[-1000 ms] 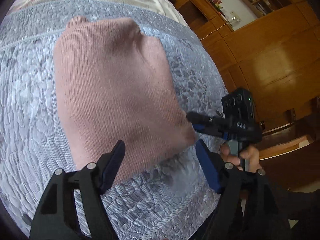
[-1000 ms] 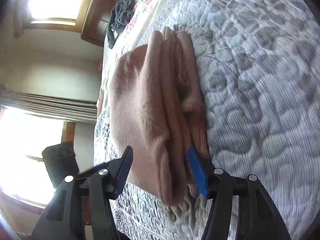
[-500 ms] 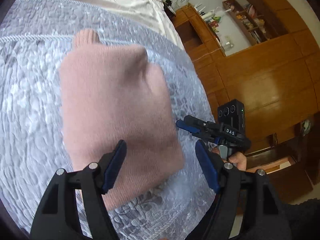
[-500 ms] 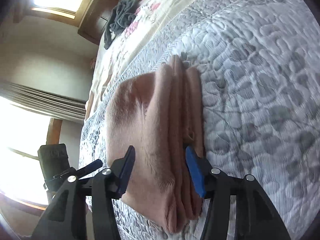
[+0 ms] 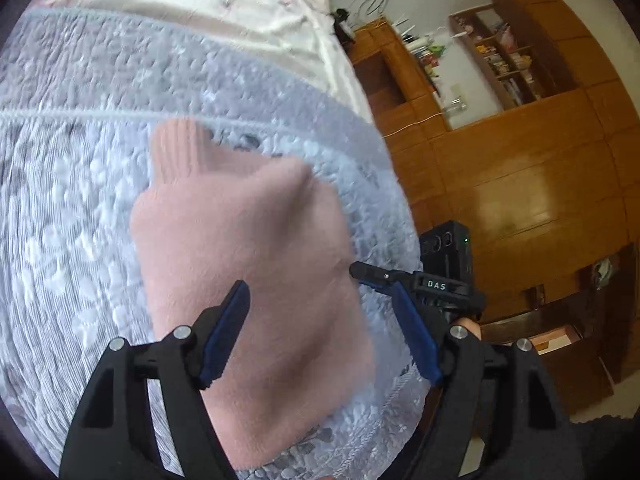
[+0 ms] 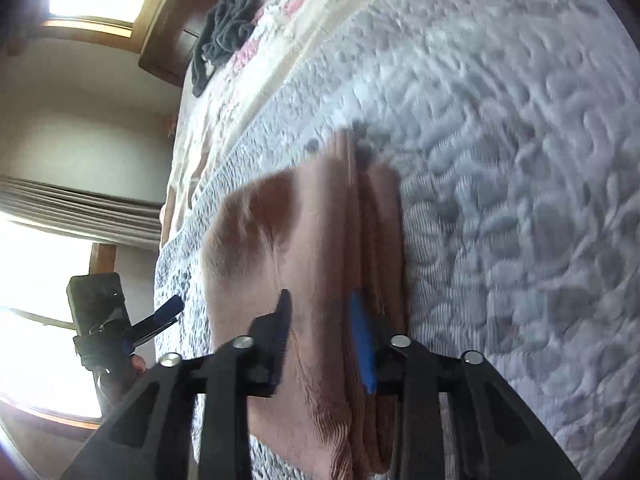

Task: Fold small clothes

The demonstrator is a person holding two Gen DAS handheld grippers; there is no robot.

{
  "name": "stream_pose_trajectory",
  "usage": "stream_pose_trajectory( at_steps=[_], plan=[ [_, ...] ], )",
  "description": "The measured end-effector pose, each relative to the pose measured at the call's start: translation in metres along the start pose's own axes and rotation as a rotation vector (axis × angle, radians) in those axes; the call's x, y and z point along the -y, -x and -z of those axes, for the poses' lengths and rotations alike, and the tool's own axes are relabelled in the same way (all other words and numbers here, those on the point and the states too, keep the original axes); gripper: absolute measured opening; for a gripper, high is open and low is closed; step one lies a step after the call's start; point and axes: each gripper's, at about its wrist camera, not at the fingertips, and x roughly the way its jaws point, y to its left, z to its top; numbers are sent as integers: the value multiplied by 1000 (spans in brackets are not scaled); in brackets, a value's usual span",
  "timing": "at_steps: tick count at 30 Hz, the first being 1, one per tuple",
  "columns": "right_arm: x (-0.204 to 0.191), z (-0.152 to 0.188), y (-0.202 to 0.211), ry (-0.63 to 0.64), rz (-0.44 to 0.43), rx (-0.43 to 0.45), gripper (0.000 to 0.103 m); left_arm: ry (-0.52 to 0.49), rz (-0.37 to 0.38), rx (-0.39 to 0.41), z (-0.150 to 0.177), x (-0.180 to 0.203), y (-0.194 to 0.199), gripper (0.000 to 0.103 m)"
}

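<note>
I have drawn both hand-held grippers back from the pink knit garment (image 5: 244,280), which now lies folded near the bed's (image 5: 72,208) near edge on the grey quilt. My left hand-held gripper (image 5: 320,336) hovers apart above it; my right hand-held gripper (image 6: 322,340) too, empty. The fold looks done, I judge.
</note>
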Motion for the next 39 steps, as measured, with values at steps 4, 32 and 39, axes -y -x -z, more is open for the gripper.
stream_pose_trajectory(
  at_steps=[4,32,39],
  plan=[
    [-9,-35,-28,-5,22,-45,53,48,-44,-100,-24,-27,-32,63],
    [-50,45,-3,361,167,-61,20,-102,-165,-73,51,-3,-15,44],
    [-31,51,-28,345,306,-91,5,-109,-292,-109,57,-3,-44,42]
  ],
)
